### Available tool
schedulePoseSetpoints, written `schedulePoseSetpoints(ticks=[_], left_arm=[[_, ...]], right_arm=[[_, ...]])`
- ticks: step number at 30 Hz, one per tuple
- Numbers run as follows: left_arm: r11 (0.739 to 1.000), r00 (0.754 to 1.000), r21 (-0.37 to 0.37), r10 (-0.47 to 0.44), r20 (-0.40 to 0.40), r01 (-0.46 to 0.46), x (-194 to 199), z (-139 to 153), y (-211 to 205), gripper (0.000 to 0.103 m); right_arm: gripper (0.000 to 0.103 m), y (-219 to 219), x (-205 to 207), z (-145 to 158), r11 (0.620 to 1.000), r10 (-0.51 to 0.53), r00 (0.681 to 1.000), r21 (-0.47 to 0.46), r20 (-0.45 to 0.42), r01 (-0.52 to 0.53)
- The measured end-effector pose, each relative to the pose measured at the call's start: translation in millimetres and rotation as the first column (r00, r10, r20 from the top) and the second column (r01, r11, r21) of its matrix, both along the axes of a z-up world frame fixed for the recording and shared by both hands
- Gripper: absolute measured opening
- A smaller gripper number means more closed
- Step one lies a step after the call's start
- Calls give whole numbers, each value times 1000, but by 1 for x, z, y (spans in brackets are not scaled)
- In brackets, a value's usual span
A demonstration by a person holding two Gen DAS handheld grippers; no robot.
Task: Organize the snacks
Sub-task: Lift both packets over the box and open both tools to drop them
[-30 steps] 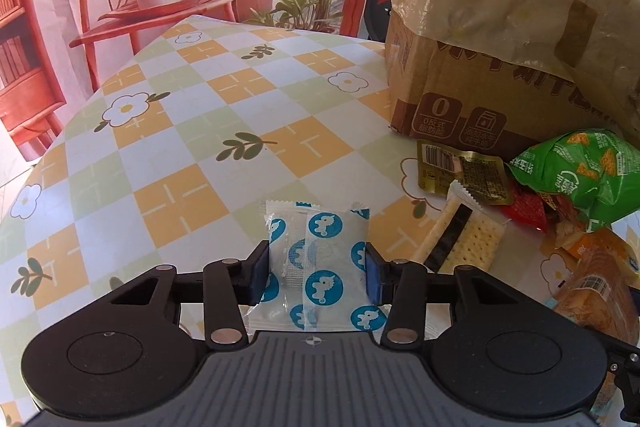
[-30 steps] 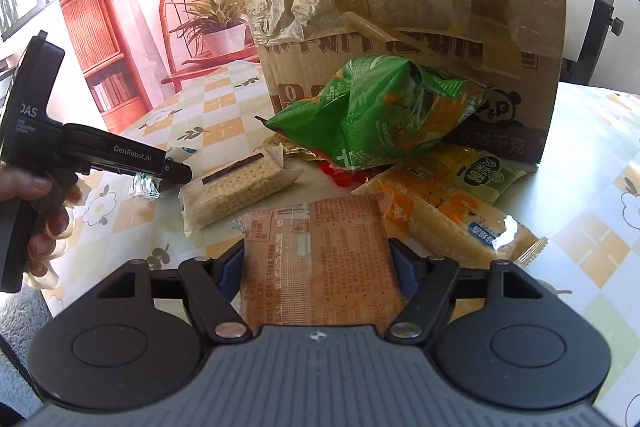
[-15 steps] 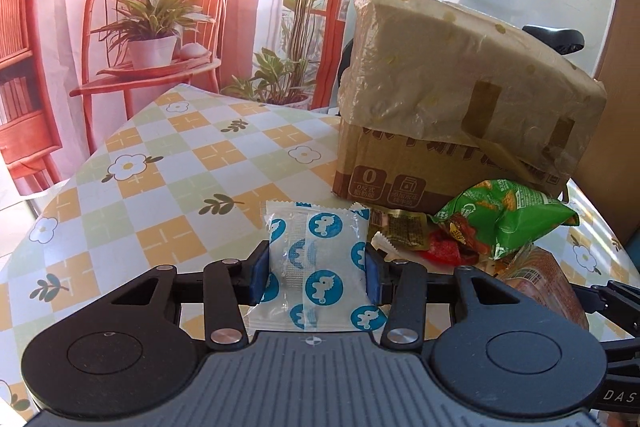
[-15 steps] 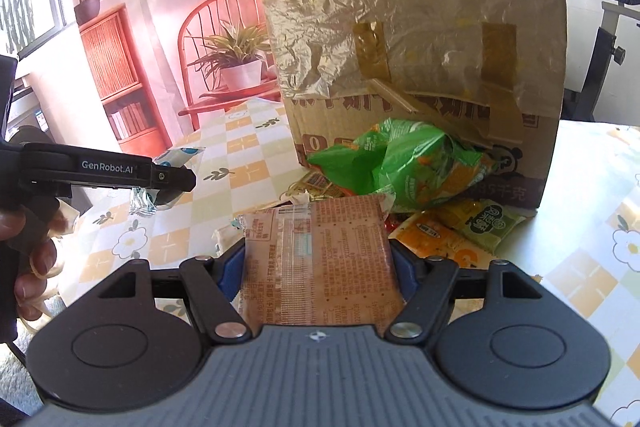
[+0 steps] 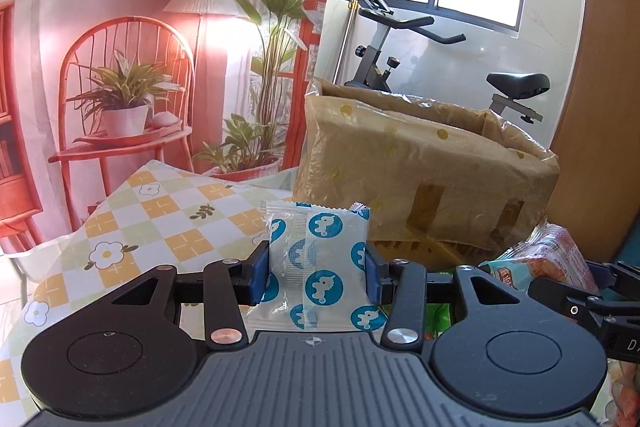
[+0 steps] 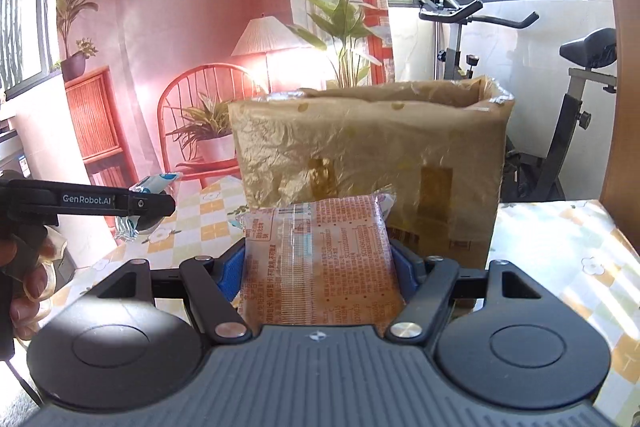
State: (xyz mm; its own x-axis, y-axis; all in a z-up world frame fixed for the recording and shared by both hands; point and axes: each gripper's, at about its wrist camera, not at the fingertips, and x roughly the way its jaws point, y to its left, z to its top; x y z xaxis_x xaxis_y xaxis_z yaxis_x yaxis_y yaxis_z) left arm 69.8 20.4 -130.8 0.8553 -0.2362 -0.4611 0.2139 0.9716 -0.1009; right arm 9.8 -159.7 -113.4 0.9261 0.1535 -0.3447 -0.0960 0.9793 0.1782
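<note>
Your left hand-held gripper (image 5: 317, 271) pinches the slippery blue-dotted clear sachet (image 5: 318, 269), your right hand-held gripper (image 6: 319, 267) the orange printed snack packet (image 6: 320, 259); either may slip short of the plastic-lined cardboard box (image 6: 372, 155).

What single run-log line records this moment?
left hand-held gripper: holds blue-dotted packet | right hand-held gripper: holds orange packet | lined box: ahead
</note>
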Motion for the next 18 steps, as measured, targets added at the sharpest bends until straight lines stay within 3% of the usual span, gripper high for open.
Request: schedulePoseSetpoints(ticks=[10, 18], left_arm=[[999, 995, -8, -46, 86, 46, 32, 50, -29, 49], [996, 989, -1, -91, 113, 92, 99, 79, -61, 49]], right_arm=[[72, -46, 40, 59, 996, -71, 989, -35, 127, 76], [72, -69, 108, 78, 995, -87, 990, -27, 113, 91]])
